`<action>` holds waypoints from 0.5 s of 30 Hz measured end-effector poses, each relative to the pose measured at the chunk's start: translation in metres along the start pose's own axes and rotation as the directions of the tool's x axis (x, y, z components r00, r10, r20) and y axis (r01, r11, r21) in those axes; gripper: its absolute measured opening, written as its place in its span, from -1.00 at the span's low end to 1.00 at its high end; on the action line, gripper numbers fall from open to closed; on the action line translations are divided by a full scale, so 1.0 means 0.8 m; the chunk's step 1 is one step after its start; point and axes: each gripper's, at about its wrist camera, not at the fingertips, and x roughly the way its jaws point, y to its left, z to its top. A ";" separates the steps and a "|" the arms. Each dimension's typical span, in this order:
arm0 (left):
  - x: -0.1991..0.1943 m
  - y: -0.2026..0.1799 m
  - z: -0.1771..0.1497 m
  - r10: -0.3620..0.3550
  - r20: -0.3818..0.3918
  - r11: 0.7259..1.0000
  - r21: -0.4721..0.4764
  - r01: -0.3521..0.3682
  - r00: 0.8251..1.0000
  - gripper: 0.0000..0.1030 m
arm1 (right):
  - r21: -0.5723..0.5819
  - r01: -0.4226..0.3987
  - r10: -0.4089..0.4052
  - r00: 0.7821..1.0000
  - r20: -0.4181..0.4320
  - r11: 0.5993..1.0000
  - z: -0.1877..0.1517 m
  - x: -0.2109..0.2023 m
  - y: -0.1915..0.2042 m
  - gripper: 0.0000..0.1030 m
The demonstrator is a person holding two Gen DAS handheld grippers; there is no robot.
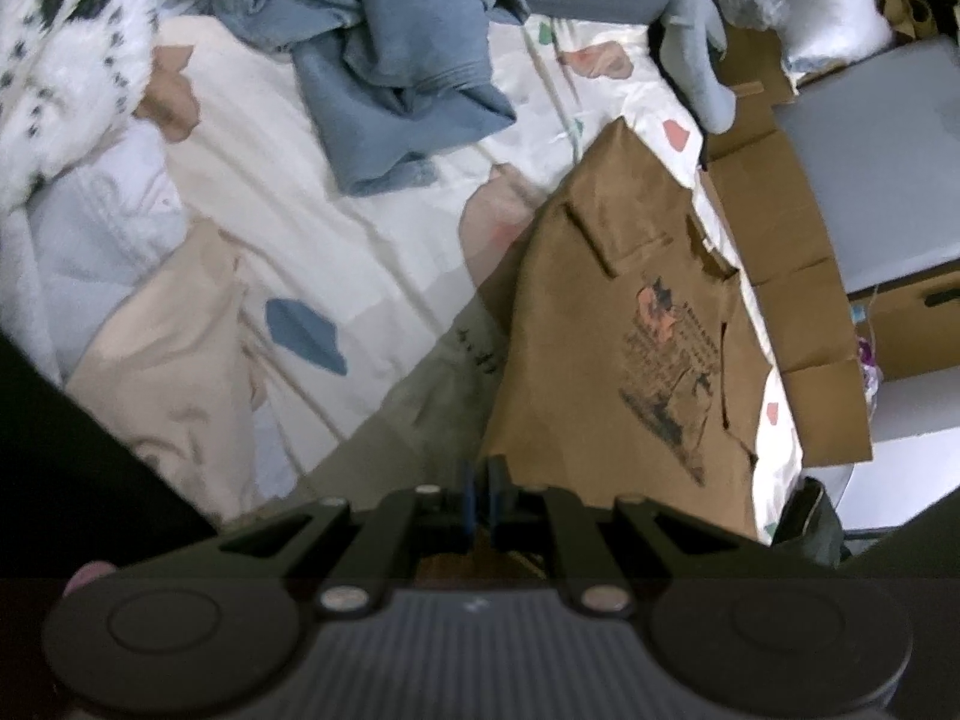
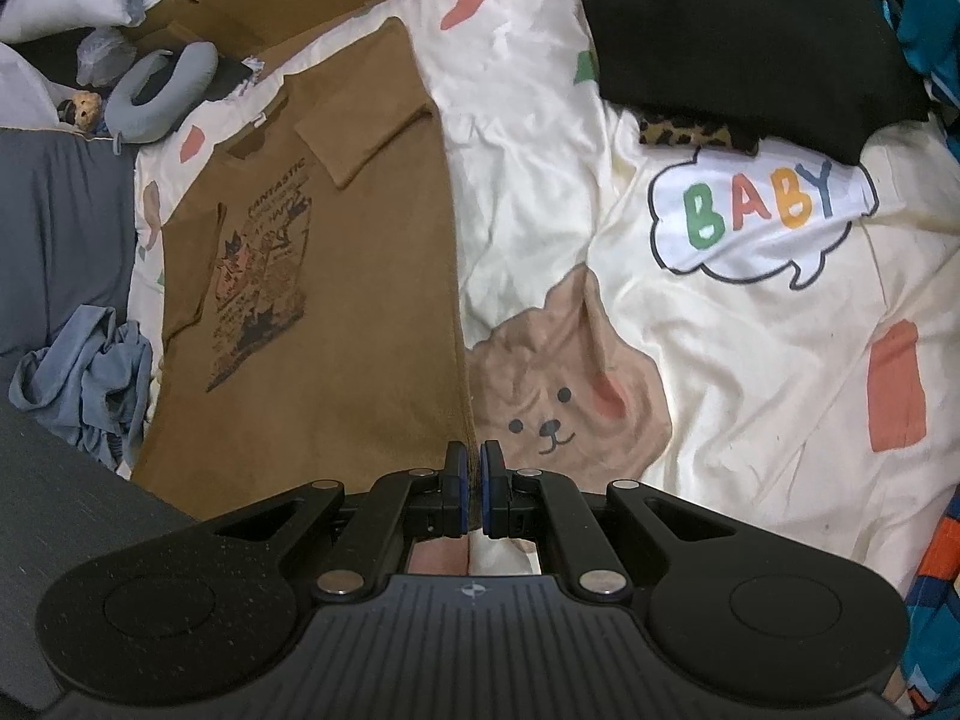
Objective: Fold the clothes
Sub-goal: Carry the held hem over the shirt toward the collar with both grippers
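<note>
A brown T-shirt (image 1: pixel 624 324) with a dark printed picture lies flat on the cream bed sheet (image 1: pixel 336 192), its sleeves folded inward. In the left wrist view my left gripper (image 1: pixel 482 474) sits at the shirt's bottom corner, jaws shut with the brown hem pinched between the blue pads. In the right wrist view the same brown T-shirt (image 2: pixel 336 312) stretches away from me toward its collar. My right gripper (image 2: pixel 474 462) is shut on the shirt's near corner, where the side edge runs down between the pads.
A heap of blue clothes (image 1: pixel 396 48) lies beyond the shirt, with a beige garment (image 1: pixel 174 360) and a fluffy spotted blanket (image 1: pixel 72 60) at the left. Cardboard (image 1: pixel 780 300) borders the bed. A black garment (image 2: pixel 750 30) lies at the far right, a grey neck pillow (image 2: pixel 162 90) near the collar.
</note>
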 end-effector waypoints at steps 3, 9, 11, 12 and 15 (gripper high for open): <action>0.000 -0.007 0.010 -0.005 0.003 1.000 -0.006 0.005 1.000 -0.92 | 0.011 -0.004 0.004 1.000 0.009 1.000 0.009 -0.002 0.003 -0.97; -0.004 -0.028 0.036 -0.017 0.023 1.000 -0.014 0.017 1.000 -0.92 | 0.027 -0.030 0.029 0.999 0.039 0.999 0.034 -0.005 0.017 -0.97; -0.005 -0.035 0.045 -0.022 0.031 1.000 -0.012 0.022 0.999 -0.92 | 0.035 -0.040 0.038 0.998 0.052 0.999 0.044 -0.007 0.021 -0.97; -0.005 -0.038 0.050 -0.024 0.035 1.000 -0.011 0.025 0.999 -0.92 | 0.040 -0.045 0.042 0.997 0.057 0.998 0.049 -0.008 0.022 -0.97; -0.004 -0.049 0.064 -0.030 0.040 0.999 -0.012 0.031 0.999 -0.92 | 0.051 -0.059 0.055 0.996 0.073 0.997 0.064 -0.009 0.028 -0.97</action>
